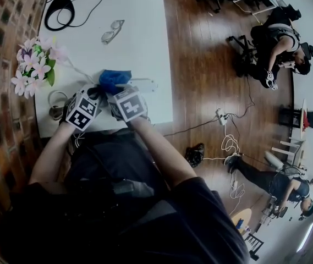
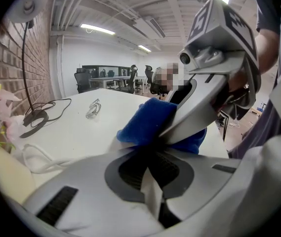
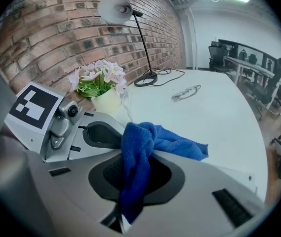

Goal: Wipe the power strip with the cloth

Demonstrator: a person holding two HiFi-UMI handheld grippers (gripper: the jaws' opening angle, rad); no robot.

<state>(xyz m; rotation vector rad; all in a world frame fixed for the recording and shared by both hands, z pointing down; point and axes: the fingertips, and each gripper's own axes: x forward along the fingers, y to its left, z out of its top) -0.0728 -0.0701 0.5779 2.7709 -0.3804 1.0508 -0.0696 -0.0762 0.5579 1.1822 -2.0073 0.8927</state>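
right gripper (image 3: 138,157) jaws narrow, pinching cloth (image 3: 180,144) | left gripper (image 2: 150,157) jaws closed, beside cloth | risk we see: power strip (image 1: 145,84) beside cloth looks unheld, may slide when wiped

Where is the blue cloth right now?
Head view, left of centre: the blue cloth is clamped in the right claw, at the left end of the power strip.

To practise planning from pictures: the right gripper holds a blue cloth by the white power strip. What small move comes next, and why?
Probably slide the cloth along the power strip. The right gripper is shut on the cloth, which sits bunched at one end of the strip, and the rest lies bare beyond it.
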